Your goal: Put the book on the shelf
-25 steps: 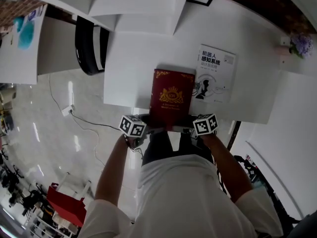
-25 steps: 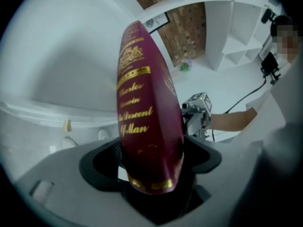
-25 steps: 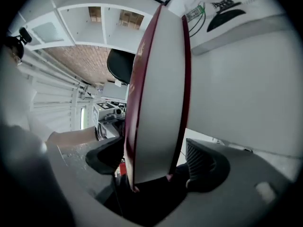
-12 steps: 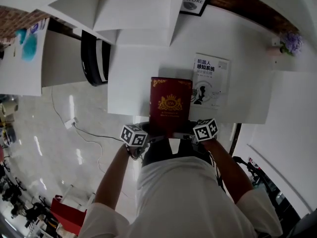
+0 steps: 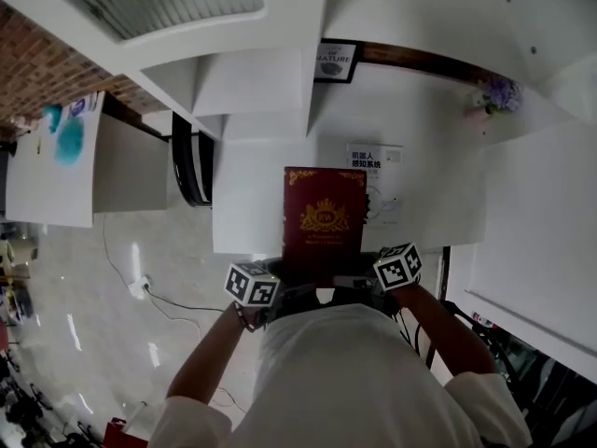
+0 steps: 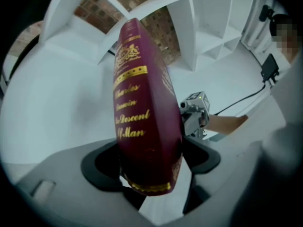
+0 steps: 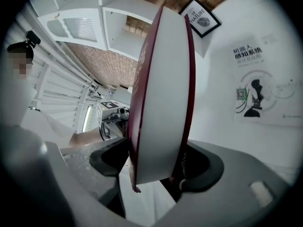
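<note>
A dark red book (image 5: pixel 324 222) with gold ornament is held up over the white table (image 5: pixel 247 208), its cover facing me. My left gripper (image 5: pixel 280 292) grips its near left corner and my right gripper (image 5: pixel 368 283) its near right corner. In the left gripper view the gilt-lettered spine (image 6: pixel 142 108) stands between the jaws of the left gripper (image 6: pixel 151 160), which press on it. In the right gripper view the page edge (image 7: pixel 163 98) sits clamped in the right gripper (image 7: pixel 156 160). The white shelf (image 5: pixel 252 91) with open cubbies rises beyond the table.
A white paperback (image 5: pixel 376 171) lies flat on the table, partly behind the red book. A framed picture (image 5: pixel 336 61) leans at the back, a small purple flower (image 5: pixel 499 93) stands far right. A black chair (image 5: pixel 191 161) sits left of the table.
The red book has come up off the table in both grippers and now overlaps the white paperback. My view has swung up, showing more of the shelf.
</note>
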`<state>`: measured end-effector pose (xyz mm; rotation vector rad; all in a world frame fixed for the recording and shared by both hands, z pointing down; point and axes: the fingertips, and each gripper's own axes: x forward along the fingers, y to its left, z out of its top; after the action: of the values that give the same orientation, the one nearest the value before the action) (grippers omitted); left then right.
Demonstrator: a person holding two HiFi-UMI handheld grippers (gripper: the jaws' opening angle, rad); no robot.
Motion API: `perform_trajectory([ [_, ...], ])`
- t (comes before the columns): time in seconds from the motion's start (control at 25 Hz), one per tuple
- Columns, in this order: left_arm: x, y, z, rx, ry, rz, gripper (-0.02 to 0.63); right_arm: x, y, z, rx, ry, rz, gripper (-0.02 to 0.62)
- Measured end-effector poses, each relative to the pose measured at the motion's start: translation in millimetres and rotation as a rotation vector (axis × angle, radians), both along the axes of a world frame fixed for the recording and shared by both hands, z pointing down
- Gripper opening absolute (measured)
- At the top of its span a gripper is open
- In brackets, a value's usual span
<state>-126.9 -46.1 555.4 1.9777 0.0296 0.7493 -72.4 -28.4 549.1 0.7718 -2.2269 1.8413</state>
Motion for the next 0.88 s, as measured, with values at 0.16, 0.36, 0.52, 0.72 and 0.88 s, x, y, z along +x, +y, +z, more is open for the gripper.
perform_trajectory([
  [0.16, 14.3, -9.2, -54.1, 0.001, 0.033, -0.003, 0.403, 14.8, -9.2, -56.5, 0.045, 0.015, 0.021, 0.336],
  [0.36, 38.9, -23.4, -110.4, 0.015, 0.064, -0.014, 0.403, 39.2, -23.5, -114.1, 0.075, 0.023, 0.04, 0.336],
  [0.52, 57.3, -31.8, -140.6, 0.038, 0.075, -0.029, 0.405, 57.7, -32.0, -143.8, 0.096, 0.029, 0.025, 0.336],
  [0.72, 80.0, -37.0, -186.6, 0.092, 0.08, -0.051, 0.403, 81.1, -35.6, -185.4, 0.117, 0.006, 0.019, 0.336],
  [0.88, 96.9, -40.6, -226.3, 0.123, 0.109, -0.082, 0.403, 98.2, -39.5, -224.6, 0.152, -0.012, 0.018, 0.336],
])
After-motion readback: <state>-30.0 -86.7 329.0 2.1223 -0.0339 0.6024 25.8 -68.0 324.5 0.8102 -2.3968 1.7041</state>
